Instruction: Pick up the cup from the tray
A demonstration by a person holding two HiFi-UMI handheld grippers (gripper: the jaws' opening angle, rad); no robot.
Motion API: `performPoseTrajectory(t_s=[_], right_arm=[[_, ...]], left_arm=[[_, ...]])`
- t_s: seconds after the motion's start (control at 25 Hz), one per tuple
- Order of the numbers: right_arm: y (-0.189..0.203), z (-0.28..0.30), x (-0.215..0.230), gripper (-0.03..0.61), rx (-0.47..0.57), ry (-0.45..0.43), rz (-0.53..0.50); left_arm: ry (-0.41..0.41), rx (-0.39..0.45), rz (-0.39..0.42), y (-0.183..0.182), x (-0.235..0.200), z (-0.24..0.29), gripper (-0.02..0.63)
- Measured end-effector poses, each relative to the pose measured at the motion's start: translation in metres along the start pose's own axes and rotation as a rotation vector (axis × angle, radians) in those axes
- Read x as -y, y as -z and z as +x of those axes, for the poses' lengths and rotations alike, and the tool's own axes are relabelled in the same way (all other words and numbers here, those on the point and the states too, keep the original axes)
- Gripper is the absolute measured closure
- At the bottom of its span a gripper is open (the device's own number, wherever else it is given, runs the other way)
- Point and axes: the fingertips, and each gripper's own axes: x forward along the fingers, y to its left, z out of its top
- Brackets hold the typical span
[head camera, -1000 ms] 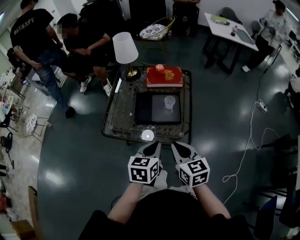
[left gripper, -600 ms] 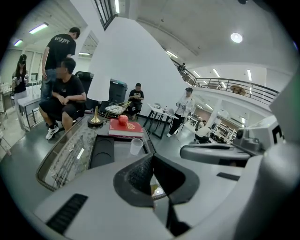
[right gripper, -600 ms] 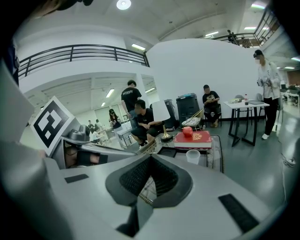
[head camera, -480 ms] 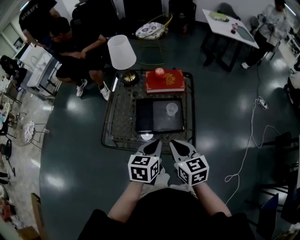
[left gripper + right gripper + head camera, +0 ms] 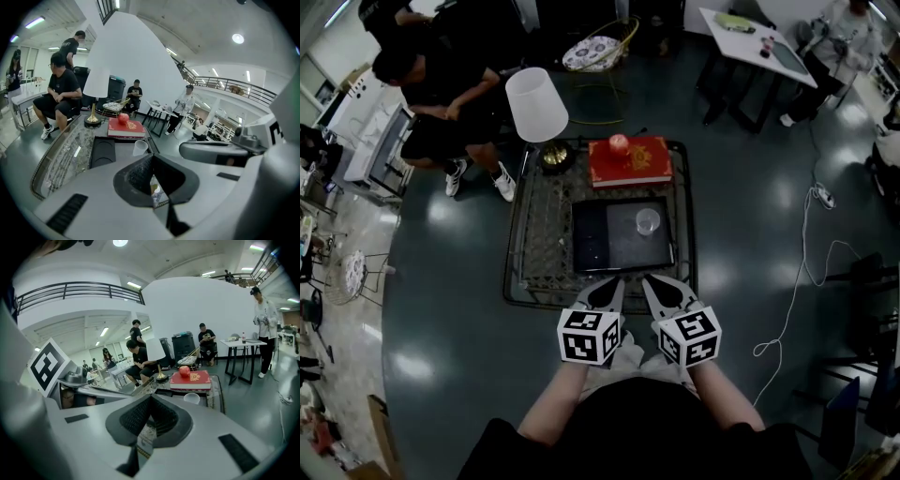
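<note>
A clear plastic cup (image 5: 648, 221) stands upright on the right half of a black tray (image 5: 598, 239) on the glass coffee table (image 5: 539, 244). My left gripper (image 5: 616, 281) and right gripper (image 5: 648, 279) hover side by side over the table's near edge, short of the tray, both shut with nothing in them. The left gripper view has the cup (image 5: 139, 147) ahead, just beyond its closed jaws. In the right gripper view the cup (image 5: 191, 398) is ahead and slightly right, in front of the red book (image 5: 193, 379).
A red book (image 5: 630, 157) with an apple (image 5: 619, 142) lies beyond the tray, beside a white-shaded lamp (image 5: 536, 103). People sit at the far left (image 5: 441, 84). A white table (image 5: 757, 47) stands far right. A cable (image 5: 792, 300) lies on the floor to the right.
The table and tray have come nearer in the head view. Both grippers stay shut and side by side, now reaching over the table's near edge.
</note>
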Motion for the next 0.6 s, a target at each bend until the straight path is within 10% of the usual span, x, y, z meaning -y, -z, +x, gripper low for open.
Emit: performPoseTrajectory(t_s=[0.6], right_arm=[[0.018,0.006,0.057,0.568,-0.045,0.115,0.058]], left_arm=[[-0.031,-0.054,-0.023,0.016,-0.019,0.044,0.604]])
